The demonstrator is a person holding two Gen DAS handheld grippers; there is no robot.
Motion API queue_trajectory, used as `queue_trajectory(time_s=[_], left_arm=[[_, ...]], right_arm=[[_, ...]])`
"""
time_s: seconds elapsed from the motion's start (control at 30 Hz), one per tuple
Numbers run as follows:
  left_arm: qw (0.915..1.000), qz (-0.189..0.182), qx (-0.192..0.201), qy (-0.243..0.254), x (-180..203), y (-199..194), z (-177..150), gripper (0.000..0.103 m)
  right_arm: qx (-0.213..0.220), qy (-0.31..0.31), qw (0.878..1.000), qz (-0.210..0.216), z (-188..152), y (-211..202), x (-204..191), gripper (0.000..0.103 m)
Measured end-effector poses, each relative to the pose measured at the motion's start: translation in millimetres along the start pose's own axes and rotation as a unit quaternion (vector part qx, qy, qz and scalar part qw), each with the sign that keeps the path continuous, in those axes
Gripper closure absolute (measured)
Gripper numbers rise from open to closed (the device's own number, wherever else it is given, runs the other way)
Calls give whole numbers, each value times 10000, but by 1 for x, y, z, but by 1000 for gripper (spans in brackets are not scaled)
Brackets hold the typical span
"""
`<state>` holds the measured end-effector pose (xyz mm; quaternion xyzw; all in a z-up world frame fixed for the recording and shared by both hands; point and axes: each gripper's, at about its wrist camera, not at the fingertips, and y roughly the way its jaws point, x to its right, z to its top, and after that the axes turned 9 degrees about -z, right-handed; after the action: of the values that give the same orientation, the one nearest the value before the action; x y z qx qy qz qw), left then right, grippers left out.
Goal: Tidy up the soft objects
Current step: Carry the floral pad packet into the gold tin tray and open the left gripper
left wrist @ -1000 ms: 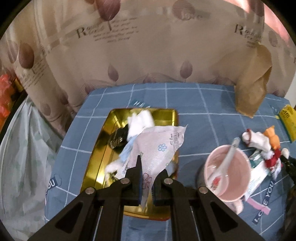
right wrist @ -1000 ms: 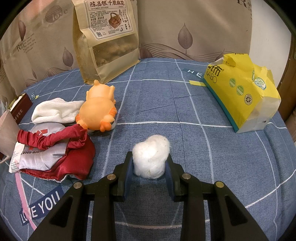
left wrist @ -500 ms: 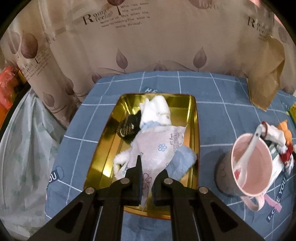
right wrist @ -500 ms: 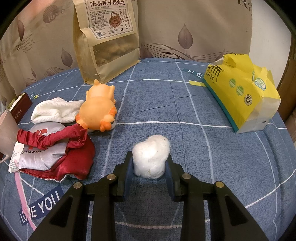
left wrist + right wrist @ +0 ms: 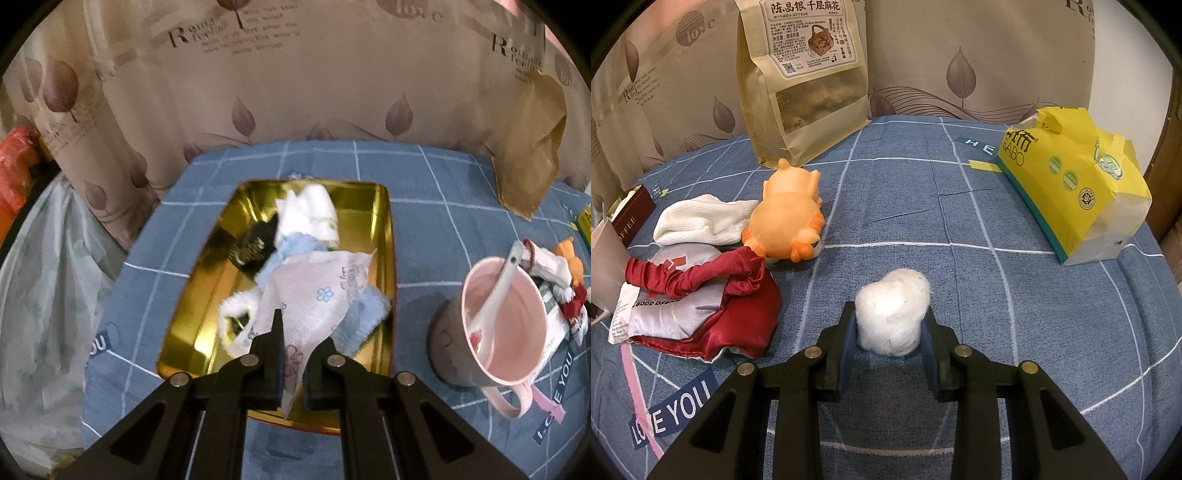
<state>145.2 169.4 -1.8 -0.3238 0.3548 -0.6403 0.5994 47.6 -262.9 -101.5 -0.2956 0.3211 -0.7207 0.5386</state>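
The left gripper pinches a floral tissue packet over the gold tray at 12 o'clock. The right gripper clamps a white cotton ball; an orange toy lies at 10 o'clock.

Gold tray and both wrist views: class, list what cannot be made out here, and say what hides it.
- Left wrist view: the gold tray near rim, behind the left gripper and floral tissue.
- Left wrist view: dark item, mostly under cloths.
- Right wrist view: pink mug, cut by the left edge.
- Right wrist view: cotton ball underside, hidden by the right gripper.
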Motion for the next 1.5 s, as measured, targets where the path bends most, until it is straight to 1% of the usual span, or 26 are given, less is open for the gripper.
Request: queue_trajectory(time_s=[0.07, 0.13, 0.23, 0.33, 0.4, 0.43, 0.47, 0.53, 0.97, 1.13, 1.23, 1.33, 1.5], left_arm=[[9999, 48, -105, 47, 5, 5, -3, 96], [9998, 7, -179, 56, 8, 8, -7, 93], [9996, -22, -282, 24, 11, 13, -9, 93], [9995, -55, -300, 1, 12, 13, -10, 86], [9996, -114, -256, -11, 11, 10, -11, 76], [9996, -141, -244, -32, 10, 9, -11, 65], [9995, -187, -230, -53, 9, 8, -11, 58], [9995, -222, -200, -78, 8, 5, -12, 54], [9986, -440, -238, -169, 2, -6, -26, 53], [9980, -588, -138, -177, 3, -20, -29, 53], [9980, -604, -72, -144, 5, -29, -31, 47], [9980, -618, 20, -141, 5, -37, -33, 47], [9975, -664, 44, -250, 3, -38, -36, 47]], right_arm=[[0, 0, 10000, -2, 0, 0, 0, 72], [-1, -2, 10000, -5, 0, 0, 0, 72], [-1, -1, 10000, -5, 0, 0, -1, 72], [-2, -4, 10000, -10, 0, 0, -2, 72], [-2, -7, 10000, -13, 0, 0, 0, 72], [-2, -4, 10000, -11, 0, 0, -3, 72], [-3, -4, 10000, -12, 0, 0, -3, 72], [-3, -4, 10000, -14, 0, 0, -3, 72], [-5, -10, 10000, -28, 0, 0, -4, 72], [-6, -14, 10000, -32, 0, 1, -5, 72], [-9, -12, 10000, -37, 0, 1, -7, 72], [-9, -13, 10000, -40, 0, 1, -7, 72], [-11, -13, 10000, -42, 0, 1, -7, 72]])
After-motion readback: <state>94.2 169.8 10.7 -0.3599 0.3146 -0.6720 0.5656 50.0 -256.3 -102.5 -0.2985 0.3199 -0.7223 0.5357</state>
